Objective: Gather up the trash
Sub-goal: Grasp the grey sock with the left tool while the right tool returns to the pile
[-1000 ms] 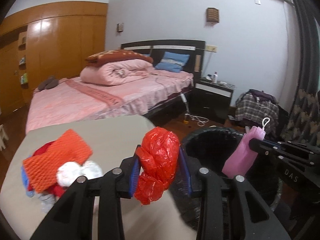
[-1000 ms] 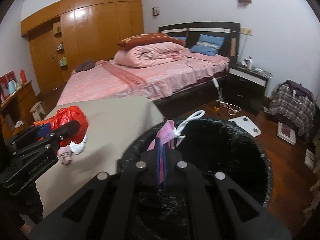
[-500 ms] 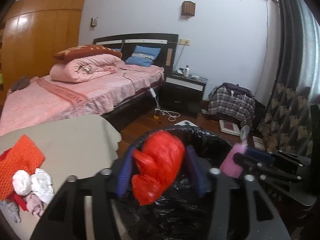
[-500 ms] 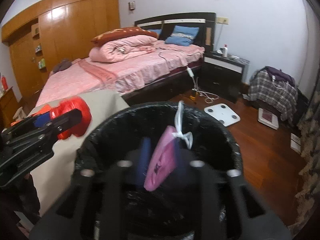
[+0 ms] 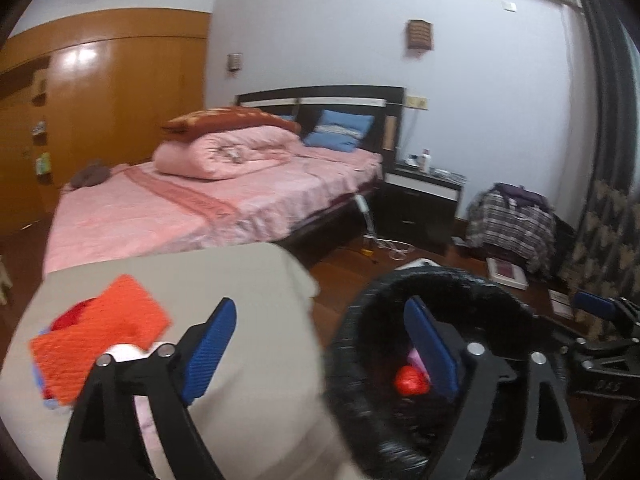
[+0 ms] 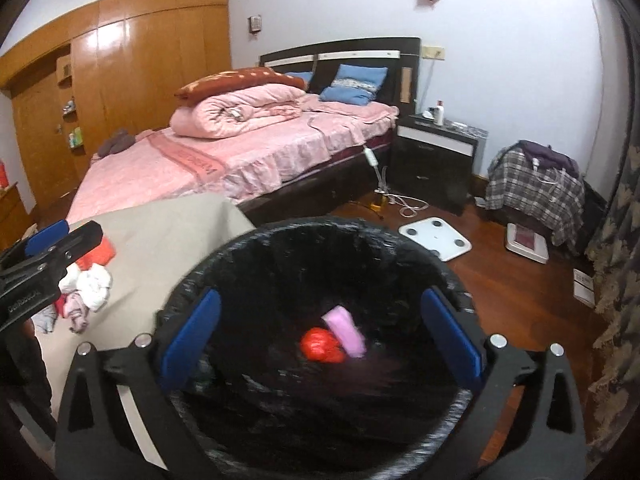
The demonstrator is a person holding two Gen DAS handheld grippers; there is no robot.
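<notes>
left gripper point(image 5: 320, 348): jaws opening, nothing between
right gripper point(image 6: 320, 336): jaws opening, nothing between
black-lined round bin point(image 6: 256, 248): crumpled red plastic bag point(image 6: 322, 345) touching pink packet point(image 6: 345, 331) inside
beige table point(image 6: 160, 236): orange mesh point(image 5: 100, 340), left

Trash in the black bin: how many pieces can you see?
2: a red bag and a pink packet touching it, low in the bin. More may be hidden.
</notes>
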